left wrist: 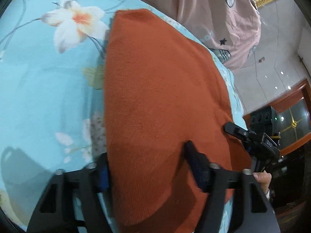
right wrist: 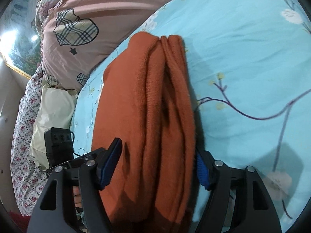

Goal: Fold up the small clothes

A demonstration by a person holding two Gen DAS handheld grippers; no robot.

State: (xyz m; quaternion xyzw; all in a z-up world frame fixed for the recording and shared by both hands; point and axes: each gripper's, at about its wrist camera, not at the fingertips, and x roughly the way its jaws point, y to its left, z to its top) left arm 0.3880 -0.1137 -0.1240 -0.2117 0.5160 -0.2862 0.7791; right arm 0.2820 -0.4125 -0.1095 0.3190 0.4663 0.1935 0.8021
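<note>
Where the orange garment (left wrist: 155, 77) lies on floral sheet (left wrist: 38, 87), left gripper (left wrist: 145, 151), right gripper (right wrist: 156, 147): fingers half-wide astride it; pink quilt (right wrist: 101, 9) beside.

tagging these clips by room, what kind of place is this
Most likely a bedroom. The orange garment lies on a bed under a light blue floral sheet, a pink quilt with plaid hearts is bunched beside it, and a cream pillow sits at the edge.

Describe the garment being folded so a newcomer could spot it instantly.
Find the light blue floral bedsheet covering the bed. On it, beside the pink quilt with plaid hearts, lies the rust-orange knitted garment. It is the only plain, unpatterned orange fabric there.
</note>
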